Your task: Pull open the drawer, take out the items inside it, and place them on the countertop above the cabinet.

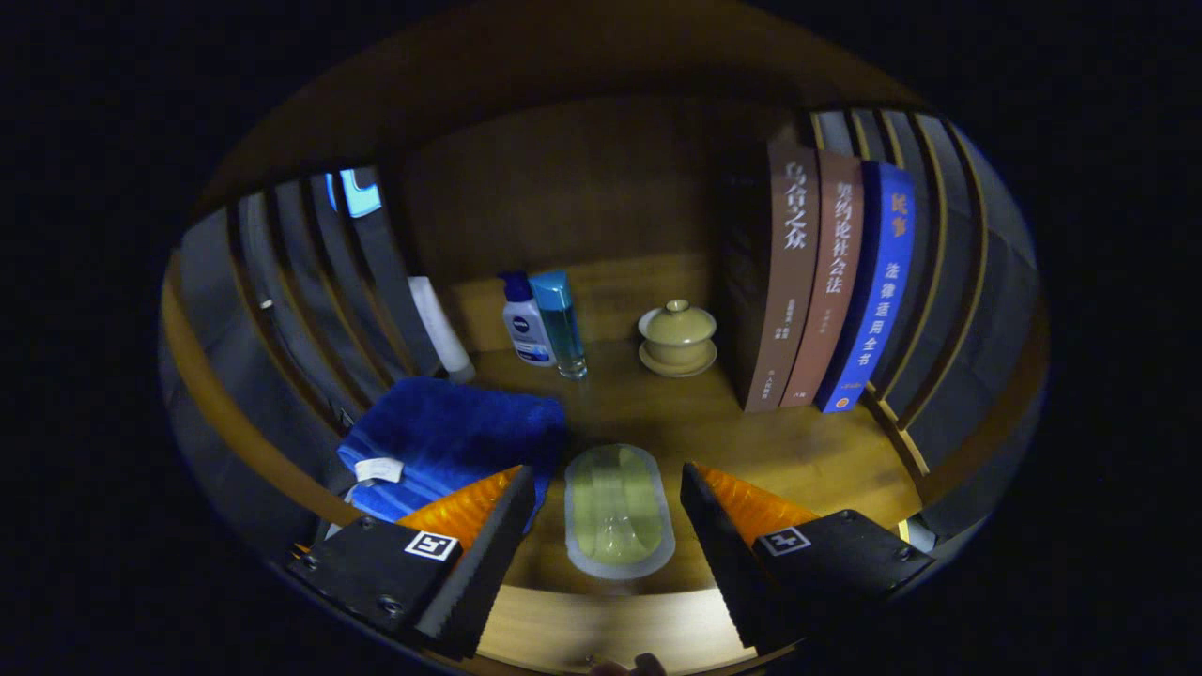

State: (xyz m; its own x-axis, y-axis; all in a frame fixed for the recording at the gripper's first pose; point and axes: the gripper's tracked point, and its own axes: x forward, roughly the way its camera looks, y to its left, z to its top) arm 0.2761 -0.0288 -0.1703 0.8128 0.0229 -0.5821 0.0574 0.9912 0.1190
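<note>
The gripper has its two fingers spread wide apart and holds nothing; neither finger touches anything that can be seen. Between the fingers, lying flat on the wooden countertop, sits an oval container with a pale rim and a clear greenish lid, its long axis pointing away from the fingers; it lies free of both of them. At about ten o'clock from the fingertips, just beside the left finger, a folded blue towel rests on the wood with a white tag at its near corner. Beyond it, at roughly eleven o'clock, a white pump bottle with a blue top stands upright, touching or nearly touching a taller blue translucent bottle on its right. Further left, a white tube leans against the slatted side wall. At about one o'clock, well beyond the fingers, a lidded tan teacup sits on its saucer. Just right of it, three books stand upright side by side, two brown and one blue, against the other slatted wall. A wooden back panel closes the shelf space behind everything.
</note>
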